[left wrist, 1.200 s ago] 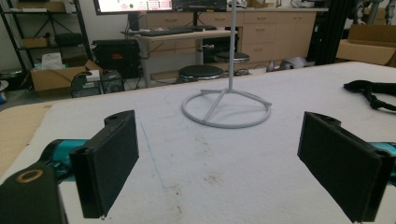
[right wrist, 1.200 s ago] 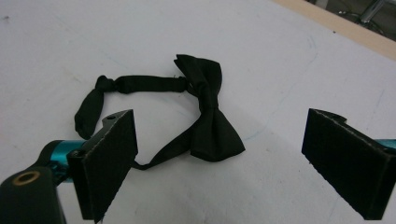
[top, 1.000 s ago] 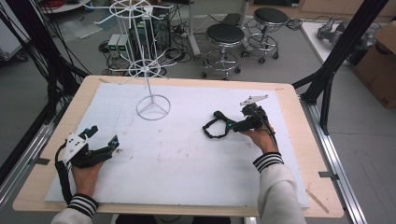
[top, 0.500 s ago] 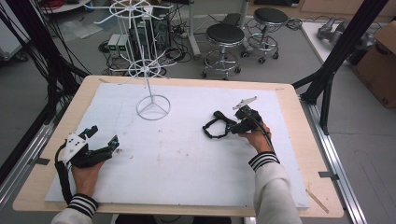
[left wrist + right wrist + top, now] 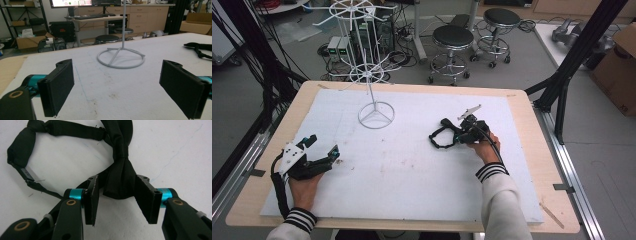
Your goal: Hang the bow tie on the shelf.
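Note:
A black bow tie (image 5: 442,139) with its neck strap looped lies on the white mat (image 5: 412,170), right of centre. My right gripper (image 5: 457,136) is low over it and open. In the right gripper view the jaws of this gripper (image 5: 120,200) stand on either side of one wing of the bow tie (image 5: 120,157), with a narrow gap at the left jaw. My left gripper (image 5: 323,145) rests near the mat's left edge, open wide with nothing between its jaws (image 5: 120,92). The bow tie (image 5: 200,47) lies far off to its right.
A white wire display stand (image 5: 376,115) rises from a ring base at the mat's back left; its base (image 5: 121,57) is ahead of the left gripper. Wooden table edges frame the mat. Stools, cables and a cardboard box are beyond the table.
My right gripper has shifted slightly left and nearer onto the bow tie. The left gripper has stayed still.

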A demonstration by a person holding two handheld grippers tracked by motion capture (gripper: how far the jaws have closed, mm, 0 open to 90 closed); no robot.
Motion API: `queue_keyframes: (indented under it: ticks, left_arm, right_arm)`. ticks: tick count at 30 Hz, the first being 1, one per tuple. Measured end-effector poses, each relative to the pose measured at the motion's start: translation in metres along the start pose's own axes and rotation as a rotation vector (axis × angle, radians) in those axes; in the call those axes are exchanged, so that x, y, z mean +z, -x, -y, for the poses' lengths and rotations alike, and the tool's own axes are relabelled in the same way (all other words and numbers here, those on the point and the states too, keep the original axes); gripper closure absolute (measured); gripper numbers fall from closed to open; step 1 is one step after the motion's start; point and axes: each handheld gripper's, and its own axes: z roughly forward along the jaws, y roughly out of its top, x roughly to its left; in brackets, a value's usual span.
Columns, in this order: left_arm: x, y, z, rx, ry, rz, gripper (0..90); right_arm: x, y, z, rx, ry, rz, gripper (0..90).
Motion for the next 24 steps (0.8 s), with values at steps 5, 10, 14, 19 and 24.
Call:
queue_keyframes:
  ticks: [5,10,14,19,24]
  left_arm:
    - [0.0,0.0,0.0,-0.001,0.0,0.0,12.7]
    - [0.0002,0.0001,0.0001,0.0,0.002,-0.001,12.7]
    - [0.0,-0.0001,0.0,-0.001,0.001,0.0,12.8]
    - [-0.0001,-0.0001,0.0,0.0,0.0,0.0,12.7]
    - [0.0,-0.0001,0.0,-0.002,0.001,-0.001,12.7]
  right_arm:
    - [0.0014,0.0003,-0.0003,-0.009,-0.002,-0.004,61.4]
    - [0.0018,0.0029,0.0004,0.009,0.003,-0.012,71.6]
    - [0.0016,0.004,0.0012,0.016,0.0,-0.021,79.0]
    - [0.0019,0.0038,0.0011,0.035,0.005,-0.002,83.9]
    - [0.0009,0.0035,0.0007,0.06,0.033,-0.021,83.9]
